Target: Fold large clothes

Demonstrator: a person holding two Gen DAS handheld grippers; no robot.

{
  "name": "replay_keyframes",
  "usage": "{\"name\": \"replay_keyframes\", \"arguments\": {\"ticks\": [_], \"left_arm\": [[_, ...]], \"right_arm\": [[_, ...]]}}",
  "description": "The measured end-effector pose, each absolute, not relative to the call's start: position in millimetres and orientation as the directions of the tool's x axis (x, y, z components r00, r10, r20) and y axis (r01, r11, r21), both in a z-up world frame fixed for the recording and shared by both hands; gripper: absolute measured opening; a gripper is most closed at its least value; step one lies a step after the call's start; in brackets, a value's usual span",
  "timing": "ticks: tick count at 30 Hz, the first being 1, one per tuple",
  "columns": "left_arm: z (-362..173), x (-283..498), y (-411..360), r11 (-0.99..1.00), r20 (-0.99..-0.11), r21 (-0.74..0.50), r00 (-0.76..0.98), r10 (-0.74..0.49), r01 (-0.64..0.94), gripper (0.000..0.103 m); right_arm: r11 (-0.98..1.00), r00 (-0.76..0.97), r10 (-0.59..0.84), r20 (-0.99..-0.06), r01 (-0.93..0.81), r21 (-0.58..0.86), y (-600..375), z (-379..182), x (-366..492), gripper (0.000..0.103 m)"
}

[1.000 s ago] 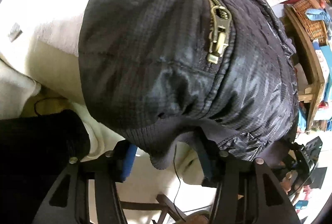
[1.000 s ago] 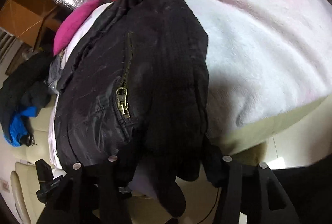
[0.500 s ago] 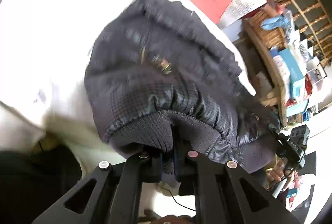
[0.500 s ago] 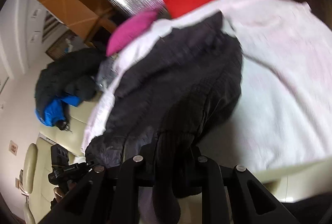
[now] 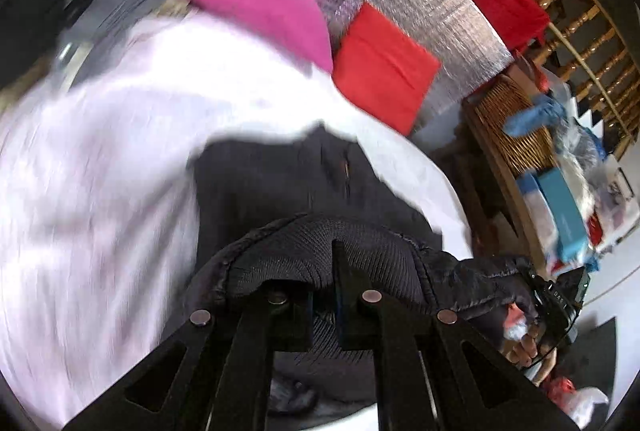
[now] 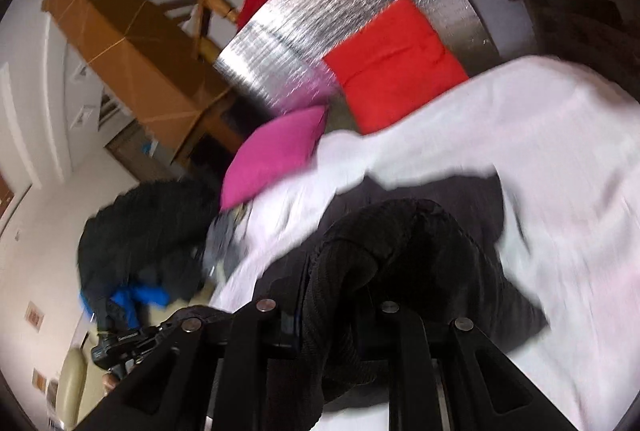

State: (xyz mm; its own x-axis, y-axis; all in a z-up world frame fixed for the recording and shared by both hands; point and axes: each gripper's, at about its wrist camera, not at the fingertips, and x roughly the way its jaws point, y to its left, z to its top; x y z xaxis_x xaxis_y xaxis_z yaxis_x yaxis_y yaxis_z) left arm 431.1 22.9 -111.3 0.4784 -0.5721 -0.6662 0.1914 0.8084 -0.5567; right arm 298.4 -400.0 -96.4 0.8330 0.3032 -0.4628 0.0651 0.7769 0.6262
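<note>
Lifted higher, both claws (left (image 5: pixel 323 305), right (image 6: pixel 332 315)) pinch the black jacket's (image 5: pixel 280 183) ribbed hem.

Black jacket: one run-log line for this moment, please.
left gripper: shut on black jacket hem | right gripper: shut on hem | jacket over white blanket | fold unfinished

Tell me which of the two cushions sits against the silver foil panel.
The red cushion leans on the foil panel; the pink cushion lies lower, beside the white blanket.
</note>
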Motion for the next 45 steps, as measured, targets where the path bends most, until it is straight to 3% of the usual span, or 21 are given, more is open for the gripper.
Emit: {"name": "replay_keyframes", "arguments": {"ticks": [4,10,16,18,19,20,21,22,24,26,29,31,35,37,39,40,41,43,45], "left_arm": [[-140,531,-4,0.835,-0.685,-0.524,0.5,-0.53,0.167,0.008],[-249,622,-22,0.871,-0.774,-0.491,0.449,-0.447,0.02,0.011],[-261,633,-20,0.844,-0.721,-0.535,0.504,-0.476,0.032,0.012],[-251,629,-17,0.827,-0.695,-0.56,0.521,-0.496,0.042,0.013],[-247,627,-16,0.82,-0.685,-0.571,0.525,-0.505,0.044,0.02],[-238,623,-14,0.806,-0.669,-0.59,0.53,-0.522,0.05,0.042],[-226,617,-10,0.799,-0.649,-0.599,0.551,-0.525,0.055,0.059],[-213,609,-6,0.8,-0.628,-0.598,0.588,-0.509,0.054,0.085],[-181,581,10,0.798,-0.537,-0.6,0.708,-0.458,0.061,0.09],[-164,561,20,0.801,-0.521,-0.597,0.738,-0.43,0.046,0.092],[-163,526,27,0.868,-0.671,-0.495,0.653,-0.352,-0.041,0.092],[-181,484,37,0.883,-0.725,-0.456,0.62,-0.3,-0.107,0.092],[-223,419,57,0.877,-0.763,-0.399,0.627,-0.156,-0.267,0.092],[-245,413,70,0.865,-0.822,-0.312,0.568,-0.039,-0.392,0.092],[-259,421,74,0.876,-0.87,-0.262,0.493,-0.033,-0.405,0.092],[-262,424,72,0.882,-0.869,-0.27,0.493,-0.05,-0.386,0.092],[-262,426,70,0.891,-0.858,-0.256,0.512,-0.03,-0.376,0.092],[-258,432,61,0.919,-0.841,-0.185,0.539,0.035,-0.348,0.092],[-259,443,51,0.942,-0.836,-0.134,0.546,0.061,-0.309,0.088]], "right_arm": [[0.739,0.835,0.25,-0.49,0.163,0.654,-417,-122,402,0.019],[0.59,0.772,0.265,-0.578,0.344,0.731,-452,-228,500,0.02],[0.433,0.798,0.365,-0.48,0.31,0.846,-469,-266,513,0.028],[0.368,0.814,0.402,-0.418,0.274,0.888,-472,-265,509,0.037],[0.34,0.826,0.414,-0.384,0.25,0.906,-474,-264,507,0.041],[0.317,0.838,0.422,-0.344,0.219,0.923,-475,-258,499,0.058],[0.308,0.85,0.419,-0.319,0.197,0.931,-476,-254,490,0.07],[0.313,0.878,0.375,-0.298,0.183,0.932,-480,-243,474,0.075],[0.358,0.913,0.283,-0.295,0.185,0.915,-483,-222,444,0.088],[0.404,0.929,0.243,-0.279,0.165,0.9,-484,-202,415,0.088],[0.527,0.905,0.179,-0.387,0.244,0.814,-475,-180,375,0.088],[0.609,0.869,0.121,-0.479,0.316,0.728,-466,-176,348,0.088],[0.642,0.821,0.083,-0.565,0.389,0.66,-466,-194,312,0.086],[0.66,0.791,0.085,-0.606,0.411,0.629,-469,-206,312,0.082],[0.679,0.766,0.116,-0.633,0.404,0.613,-463,-219,323,0.061],[0.696,0.748,0.12,-0.653,0.406,0.592,-458,-224,326,0.053],[0.738,0.71,0.084,-0.699,0.427,0.522,-450,-227,334,0.039],[0.774,0.674,0.044,-0.737,0.443,0.452,-446,-233,333,0.036],[0.775,0.672,0.037,-0.74,0.448,0.446,-447,-228,328,0.022]]}}
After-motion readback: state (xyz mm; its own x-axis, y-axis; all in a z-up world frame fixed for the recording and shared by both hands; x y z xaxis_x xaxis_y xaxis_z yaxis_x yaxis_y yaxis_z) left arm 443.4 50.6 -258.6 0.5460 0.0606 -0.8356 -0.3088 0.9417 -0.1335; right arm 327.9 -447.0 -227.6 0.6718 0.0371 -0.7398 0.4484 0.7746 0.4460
